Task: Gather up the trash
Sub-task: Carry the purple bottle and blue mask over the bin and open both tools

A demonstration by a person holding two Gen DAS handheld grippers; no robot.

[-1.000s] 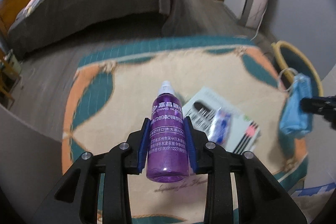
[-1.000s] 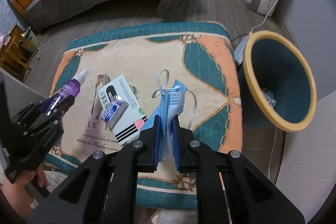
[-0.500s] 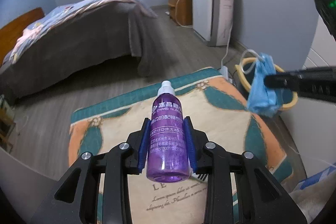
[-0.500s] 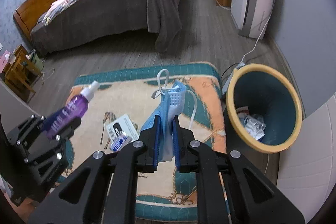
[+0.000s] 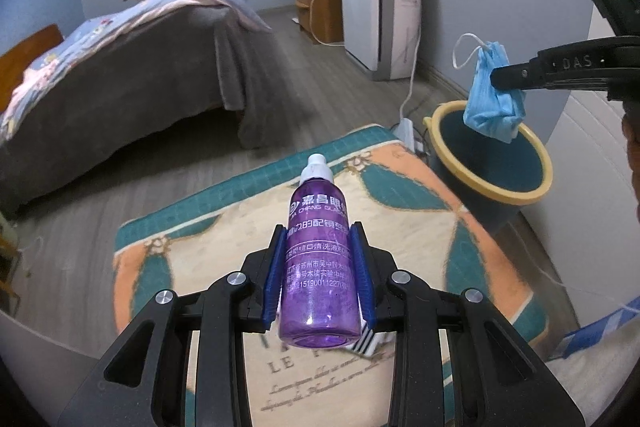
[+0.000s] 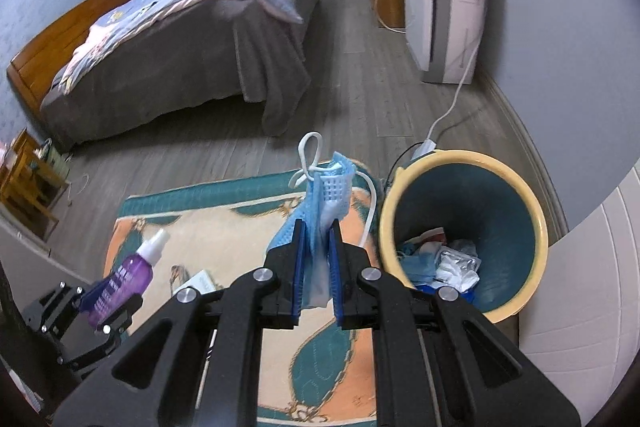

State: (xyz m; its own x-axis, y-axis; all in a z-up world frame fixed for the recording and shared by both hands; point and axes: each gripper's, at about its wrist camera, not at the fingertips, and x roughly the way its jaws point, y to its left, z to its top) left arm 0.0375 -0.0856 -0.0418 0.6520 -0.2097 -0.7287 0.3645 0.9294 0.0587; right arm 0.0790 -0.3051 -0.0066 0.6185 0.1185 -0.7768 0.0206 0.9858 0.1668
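Left claw (image 5: 319, 273) grips the purple bottle (image 5: 318, 267), right claw (image 6: 317, 259) the blue mask (image 6: 326, 199) — bin (image 6: 520, 195) beside the rug (image 6: 224, 227), trash inside.

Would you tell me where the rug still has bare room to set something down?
The rug is bare across its cream middle and far teal border. It is crowded near the white box under the purple bottle, and at the bin edge.

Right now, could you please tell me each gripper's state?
Left gripper: closed on the purple bottle.
Right gripper: closed on the blue mask.
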